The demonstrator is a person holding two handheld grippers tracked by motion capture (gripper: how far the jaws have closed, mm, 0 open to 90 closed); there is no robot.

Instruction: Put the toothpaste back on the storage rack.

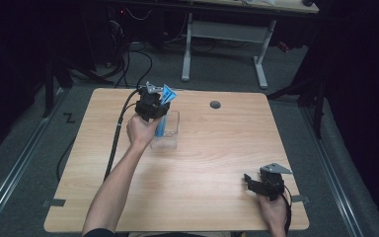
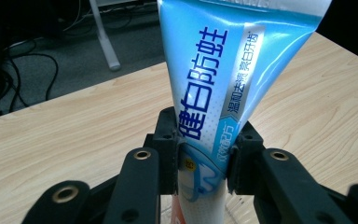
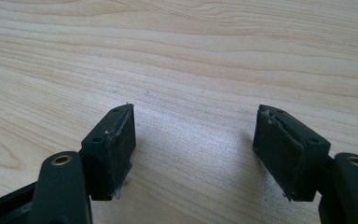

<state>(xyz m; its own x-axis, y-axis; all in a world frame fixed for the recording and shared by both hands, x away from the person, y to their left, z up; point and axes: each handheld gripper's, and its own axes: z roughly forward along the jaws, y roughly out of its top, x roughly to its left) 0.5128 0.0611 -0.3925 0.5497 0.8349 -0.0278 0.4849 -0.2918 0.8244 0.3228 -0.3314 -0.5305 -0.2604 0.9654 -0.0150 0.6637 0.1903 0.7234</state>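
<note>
Left fingers (image 2: pixel 168 144) clamped on a toothpaste tube (image 2: pixel 219 93), one pad on each flank near its lower end. Tube upright: glossy light-blue foil, dark-blue Chinese characters running lengthwise, a silver band with small print beside them, a white dotted stretch lower down, flat crimped end on top. Cap end lost below the picture edge in the left gripper view.

From above, left gripper (image 1: pixel 151 106) held over a clear plastic box (image 1: pixel 172 136) standing mid-desk, blue tube (image 1: pixel 165 98) rising past the gripper body and reaching down into the box; contact with the box floor impossible to judge. Black cable trailing off the desk's left side.

Right fingers (image 3: pixel 119 144) spread wide, nothing between, only bare wood grain. Right gripper (image 1: pixel 266 183) low at the near right corner of the desk, well apart from the box.

Desk (image 1: pixel 212 187): pale wood laminate, a round grey grommet (image 1: pixel 215 104) near the far edge. Grey carpet around, dark surroundings, a white-legged table (image 1: pixel 224 39) and loose cables beyond.

Printed lettering legible in the left gripper view, a mere blue sliver from above; box and both forearms given by the high view.
</note>
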